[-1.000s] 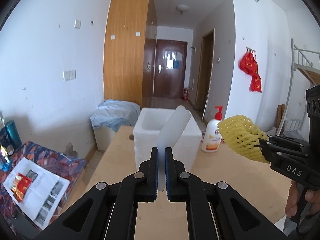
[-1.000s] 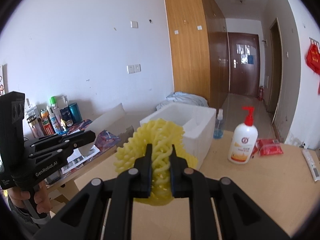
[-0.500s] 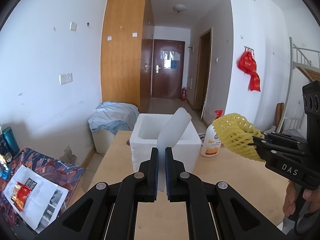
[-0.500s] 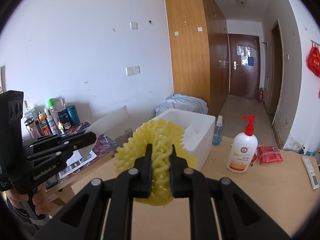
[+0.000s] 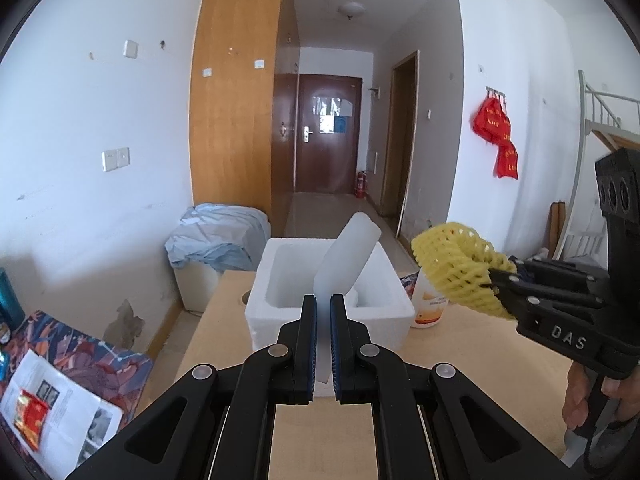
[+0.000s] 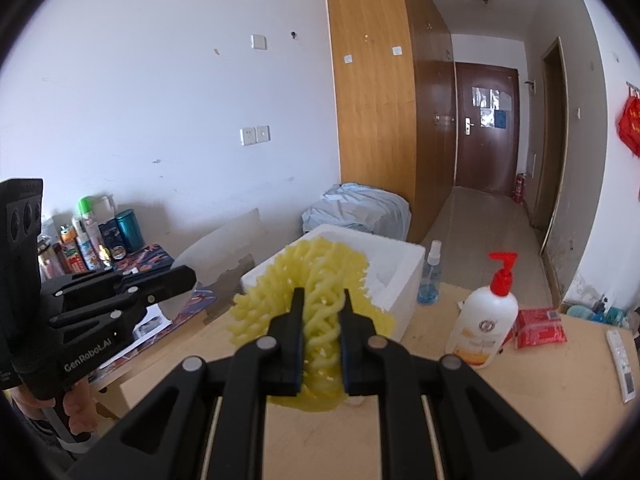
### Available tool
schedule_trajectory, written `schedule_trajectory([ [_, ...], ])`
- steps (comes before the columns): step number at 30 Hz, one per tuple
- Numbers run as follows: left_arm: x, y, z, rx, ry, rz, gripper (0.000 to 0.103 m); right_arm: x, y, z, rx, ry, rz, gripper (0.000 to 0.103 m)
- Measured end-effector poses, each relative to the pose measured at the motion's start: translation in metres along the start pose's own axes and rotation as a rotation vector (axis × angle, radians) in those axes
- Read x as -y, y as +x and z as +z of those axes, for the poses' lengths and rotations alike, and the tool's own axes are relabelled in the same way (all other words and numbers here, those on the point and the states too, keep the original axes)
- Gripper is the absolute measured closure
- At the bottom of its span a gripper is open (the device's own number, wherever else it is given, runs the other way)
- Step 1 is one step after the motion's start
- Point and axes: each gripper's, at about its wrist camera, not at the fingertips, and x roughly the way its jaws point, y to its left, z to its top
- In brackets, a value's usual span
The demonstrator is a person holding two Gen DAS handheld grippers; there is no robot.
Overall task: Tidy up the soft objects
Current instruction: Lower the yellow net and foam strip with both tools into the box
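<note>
On the far left of the right wrist view a cluster of bottles and cans (image 6: 90,236) stands on a patterned cloth (image 5: 86,364), too crowded to count; one printed sheet (image 5: 60,408) with one red packet (image 5: 30,414) on it lies on that cloth. Next comes the left gripper (image 5: 323,320), its jaws nearly closed and pinched on one white foam sheet (image 5: 346,258), which rises tilted to the right from between the pads and stands in front of the open top of the box beyond. That one white foam box (image 5: 384,308) sits on the wooden table (image 5: 460,356), with one pile of pale blue cloth (image 5: 218,236) on a stand behind it. To the right, the right gripper (image 6: 320,320) is clamped on one yellow foam net (image 6: 320,280), which bulges out on both sides of the jaws and is held above the table, near the right-hand rim of the box. Further right on the table stand one small blue spray bottle (image 6: 430,280) beside the box and one white pump bottle (image 6: 484,324) with a red top, then one red packet of tissues (image 6: 540,326), and one white remote (image 6: 622,360) at the far edge.
</note>
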Motion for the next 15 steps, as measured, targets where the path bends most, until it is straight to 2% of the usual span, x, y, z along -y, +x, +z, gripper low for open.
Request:
schedule_trajectory([
  [7, -0.007, 0.030, 0.015, -0.003, 0.002, -0.005, 0.096, 0.013, 0.031, 0.020, -0.006, 0.007, 0.005, 0.086],
  [15, -0.015, 0.067, 0.026, -0.031, -0.017, -0.024, 0.096, 0.026, 0.065, 0.027, -0.033, 0.019, 0.007, 0.086],
])
